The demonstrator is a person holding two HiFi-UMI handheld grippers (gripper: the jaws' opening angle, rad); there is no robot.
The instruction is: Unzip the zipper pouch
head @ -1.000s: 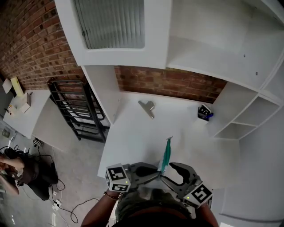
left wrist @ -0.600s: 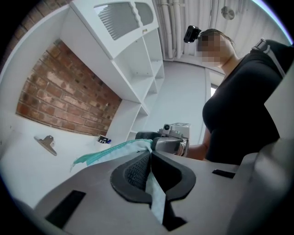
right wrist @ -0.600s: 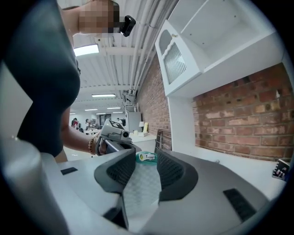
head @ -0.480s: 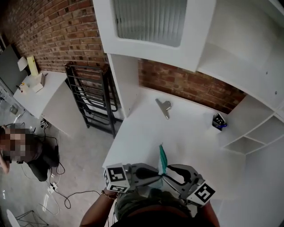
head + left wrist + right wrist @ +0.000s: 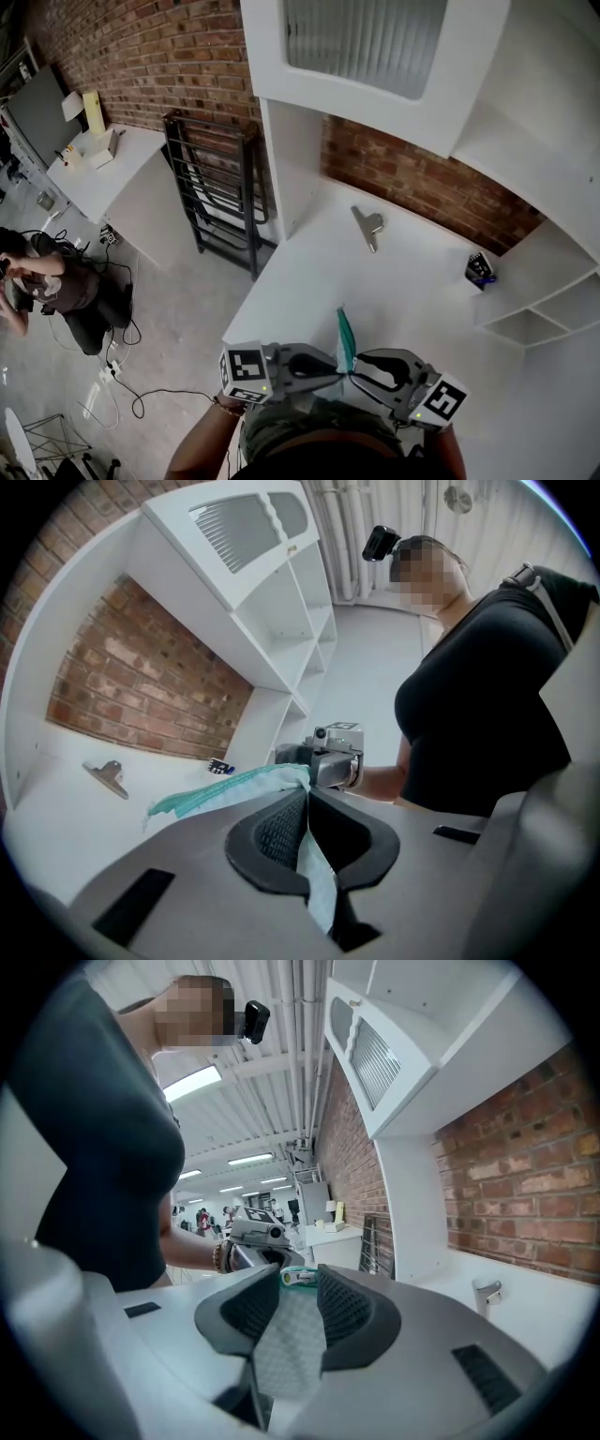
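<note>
White tabletop [image 5: 314, 272] below, nothing under hands. Teal zipper pouch [image 5: 345, 333] off tabletop, held in air edge-up between both grippers, over near edge.

Anchor side: left gripper [image 5: 306, 799], fingers together, clamped on pouch fabric.

Working side: right gripper [image 5: 298, 1288], fingers just closing in, narrow gap left, mesh pouch cloth between, pads look pressed on it. Small zipper pull [image 5: 300, 1277] sits at tips.

Step, likely: secure pull, then slide. To do well:
- check right grip bites pull, not cloth only
- keep left clamp firm
- draw right straight along zip line, pouch taut, no twist
</note>
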